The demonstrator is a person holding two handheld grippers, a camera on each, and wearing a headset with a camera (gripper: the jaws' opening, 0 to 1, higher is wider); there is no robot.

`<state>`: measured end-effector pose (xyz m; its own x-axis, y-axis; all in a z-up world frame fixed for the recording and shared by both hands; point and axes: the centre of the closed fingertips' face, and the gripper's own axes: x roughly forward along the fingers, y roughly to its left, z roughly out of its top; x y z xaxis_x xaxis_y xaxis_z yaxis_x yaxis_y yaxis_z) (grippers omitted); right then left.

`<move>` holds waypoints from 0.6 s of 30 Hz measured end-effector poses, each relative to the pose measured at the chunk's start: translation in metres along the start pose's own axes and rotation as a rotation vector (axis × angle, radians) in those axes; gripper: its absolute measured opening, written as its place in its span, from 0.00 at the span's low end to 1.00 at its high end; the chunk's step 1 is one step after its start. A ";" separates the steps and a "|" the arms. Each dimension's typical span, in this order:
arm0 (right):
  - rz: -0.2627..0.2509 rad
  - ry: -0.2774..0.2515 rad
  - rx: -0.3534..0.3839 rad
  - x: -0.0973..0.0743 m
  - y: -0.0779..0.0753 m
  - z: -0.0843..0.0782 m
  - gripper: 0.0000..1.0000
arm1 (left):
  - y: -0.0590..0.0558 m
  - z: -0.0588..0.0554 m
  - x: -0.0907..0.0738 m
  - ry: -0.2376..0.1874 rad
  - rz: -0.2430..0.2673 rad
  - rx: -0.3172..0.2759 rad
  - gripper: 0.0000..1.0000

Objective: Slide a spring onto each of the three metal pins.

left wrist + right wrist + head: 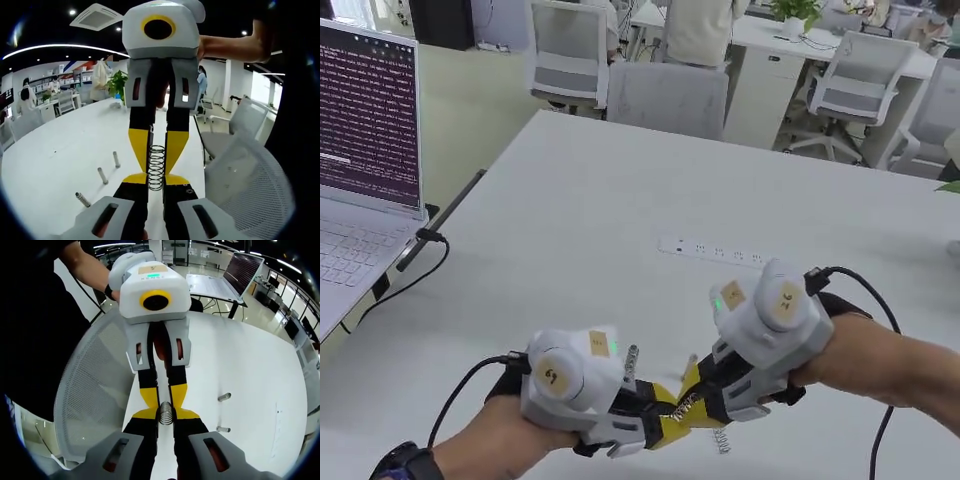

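Observation:
A small steel spring [682, 404] hangs just above the white table [620, 200], and both grippers' yellow tips meet on it. My left gripper [668, 420] comes in from the left and my right gripper [688, 392] from the right. In the left gripper view the spring [156, 167] runs from my left gripper [156, 180] up into the facing fingers. The right gripper view shows the spring [166, 414] end-on inside my right gripper [166, 416]. Three short metal pins [102, 175] stand on the table; two pins [224, 396] appear beside the right gripper. Another spring [723, 440] lies by the front edge.
An open laptop [365, 130] with a cable sits at the table's left edge. A white power strip [715, 252] lies across the middle. Grey office chairs [665, 95] stand beyond the far edge. One upright pin [632, 362] rises just behind the left gripper.

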<state>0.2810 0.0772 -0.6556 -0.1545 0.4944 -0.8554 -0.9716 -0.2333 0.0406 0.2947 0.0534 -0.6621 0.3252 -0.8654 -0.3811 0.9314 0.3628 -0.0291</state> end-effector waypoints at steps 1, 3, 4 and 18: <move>0.000 0.002 -0.002 0.000 0.000 0.000 0.08 | 0.000 -0.001 0.001 0.002 0.003 0.002 0.02; 0.001 0.009 -0.006 0.001 0.000 -0.001 0.08 | 0.000 -0.002 0.001 0.005 0.006 0.001 0.03; 0.000 0.011 -0.008 0.002 0.000 -0.001 0.08 | 0.000 -0.002 0.001 0.006 0.008 -0.001 0.03; -0.040 0.010 0.030 0.008 -0.011 -0.011 0.08 | 0.012 -0.012 -0.012 0.017 0.053 -0.046 0.11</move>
<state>0.2925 0.0749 -0.6684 -0.1133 0.4945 -0.8617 -0.9819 -0.1883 0.0210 0.3002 0.0720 -0.6688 0.3705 -0.8388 -0.3990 0.9044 0.4237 -0.0509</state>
